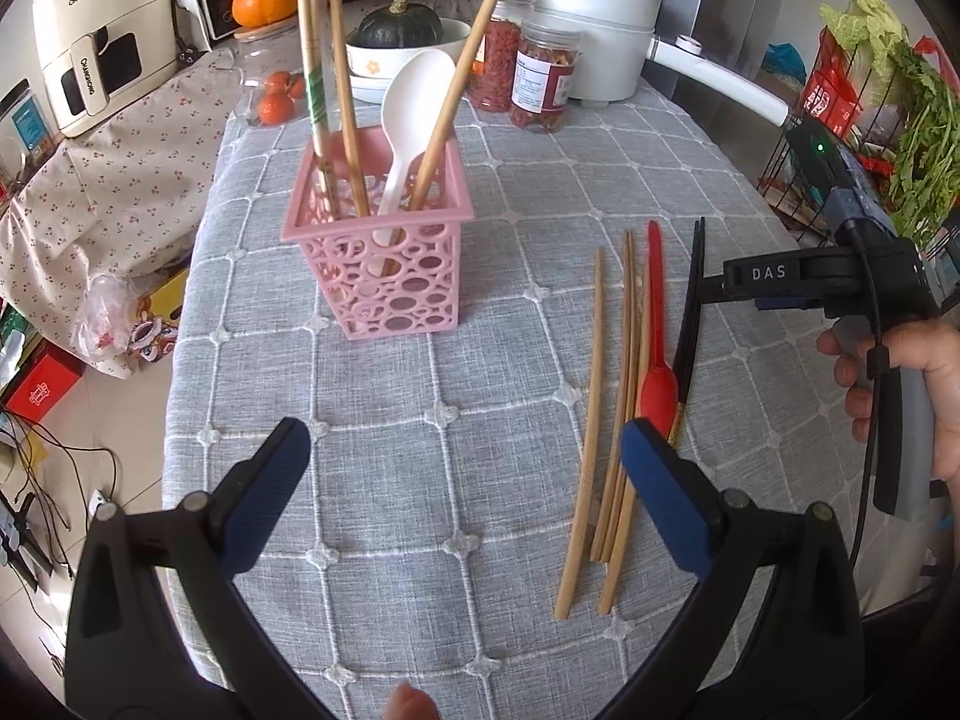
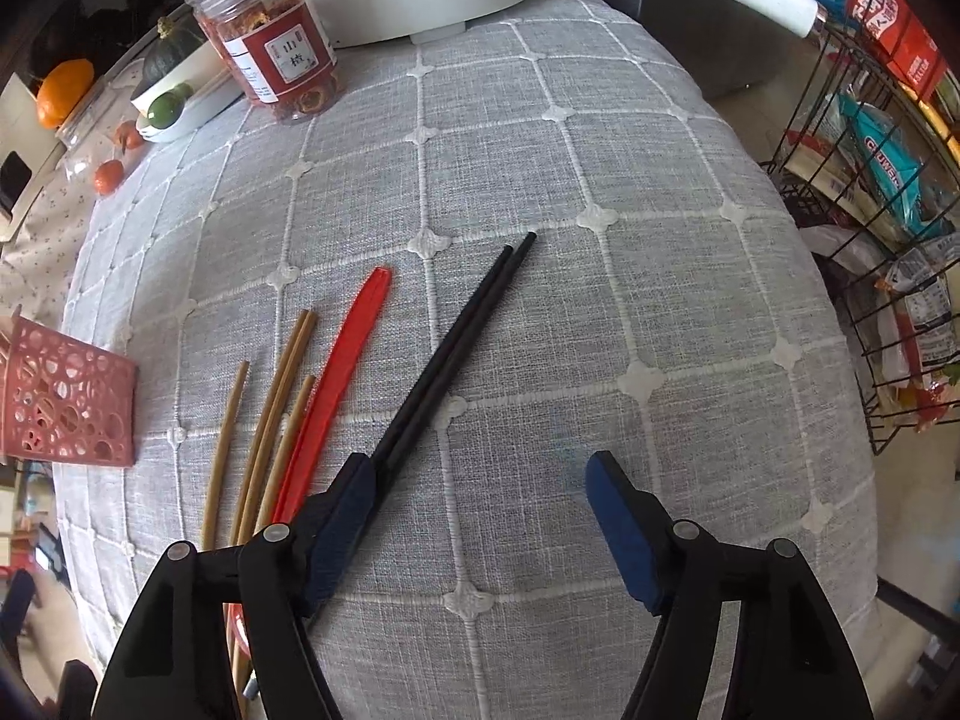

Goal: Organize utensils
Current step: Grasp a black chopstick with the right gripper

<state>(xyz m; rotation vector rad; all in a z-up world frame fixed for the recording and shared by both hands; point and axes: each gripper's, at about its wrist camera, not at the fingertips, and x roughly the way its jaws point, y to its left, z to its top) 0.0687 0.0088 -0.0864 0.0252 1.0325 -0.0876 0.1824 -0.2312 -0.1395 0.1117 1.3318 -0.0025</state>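
Observation:
A pink perforated holder (image 1: pixel 384 252) stands on the grey cloth and holds several wooden chopsticks and a white spoon (image 1: pixel 408 120). To its right lie loose wooden chopsticks (image 1: pixel 606 420), a red spoon (image 1: pixel 657 348) and a pair of black chopsticks (image 1: pixel 690 312). My left gripper (image 1: pixel 465 468) is open and empty, low over the cloth, left of the loose utensils. My right gripper (image 2: pixel 480 498) is open, its left finger beside the black chopsticks (image 2: pixel 456 348), with the red spoon (image 2: pixel 342 372) and wooden chopsticks (image 2: pixel 276 408) to their left. The holder (image 2: pixel 66 402) shows at the left edge.
At the back stand two jars of dried food (image 1: pixel 543 75), a white electric pot (image 1: pixel 582 18) with a long handle, a bowl with a green squash (image 1: pixel 399 30) and small oranges (image 1: pixel 276 99). A wire rack (image 2: pixel 870 240) with packets stands right of the table.

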